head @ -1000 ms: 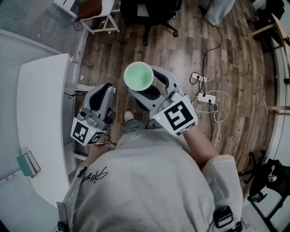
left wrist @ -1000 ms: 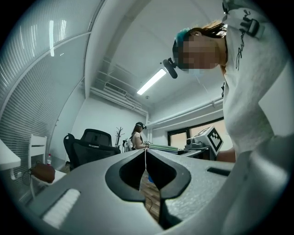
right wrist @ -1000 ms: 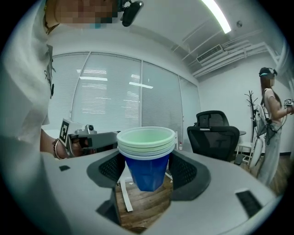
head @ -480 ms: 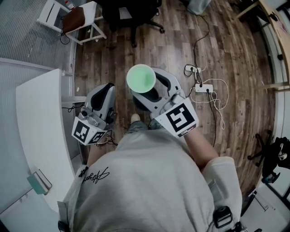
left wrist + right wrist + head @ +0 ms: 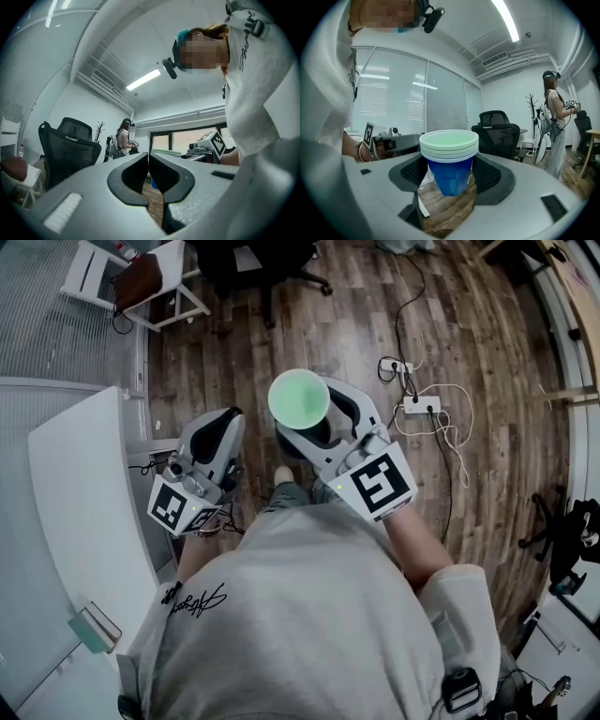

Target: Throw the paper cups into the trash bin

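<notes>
Right gripper (image 5: 450, 183) clamps the stacked paper cups (image 5: 449, 161) upright, left gripper (image 5: 148, 174) sits closed and empty; no trash bin in view, so the carry should stay level, with release only above the bin.

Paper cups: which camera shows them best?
The right gripper view: the stacked paper cups sit between the right gripper's jaws, blue side and nested rims visible. The head view shows only their green inside from above; the left gripper view shows none clearly.
</notes>
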A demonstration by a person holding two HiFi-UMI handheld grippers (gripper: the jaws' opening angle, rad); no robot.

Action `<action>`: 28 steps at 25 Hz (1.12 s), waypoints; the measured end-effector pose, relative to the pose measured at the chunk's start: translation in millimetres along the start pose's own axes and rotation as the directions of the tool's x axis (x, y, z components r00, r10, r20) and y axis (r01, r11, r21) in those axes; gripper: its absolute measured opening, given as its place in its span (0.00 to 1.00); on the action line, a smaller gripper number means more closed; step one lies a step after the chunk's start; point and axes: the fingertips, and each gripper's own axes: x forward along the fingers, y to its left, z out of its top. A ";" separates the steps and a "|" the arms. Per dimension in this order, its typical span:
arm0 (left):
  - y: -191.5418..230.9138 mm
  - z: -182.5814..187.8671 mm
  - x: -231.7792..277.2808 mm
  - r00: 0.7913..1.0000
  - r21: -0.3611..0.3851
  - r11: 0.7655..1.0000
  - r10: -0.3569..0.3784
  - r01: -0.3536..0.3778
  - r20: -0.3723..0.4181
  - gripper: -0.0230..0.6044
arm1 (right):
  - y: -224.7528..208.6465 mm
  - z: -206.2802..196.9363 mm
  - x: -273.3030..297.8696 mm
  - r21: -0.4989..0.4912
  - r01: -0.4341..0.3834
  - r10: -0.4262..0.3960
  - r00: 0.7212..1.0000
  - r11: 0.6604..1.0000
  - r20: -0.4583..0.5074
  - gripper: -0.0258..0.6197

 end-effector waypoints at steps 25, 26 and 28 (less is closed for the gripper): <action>44.3 -84.0 -21.1 0.996 -0.128 0.991 0.038 -0.048 -0.078 0.05 | 2.2 -85.8 52.7 0.092 -0.037 0.045 0.996 0.995 -0.081 0.49; 45.6 -87.8 -22.7 0.996 -0.133 0.990 0.041 -0.052 -0.082 0.05 | 2.2 -89.4 54.4 0.096 -0.038 0.047 0.995 0.995 -0.084 0.49; 47.3 -95.0 -27.0 0.995 -0.144 0.988 0.048 -0.060 -0.088 0.05 | 4.1 -96.6 57.9 0.097 -0.045 0.054 0.995 0.994 -0.088 0.49</action>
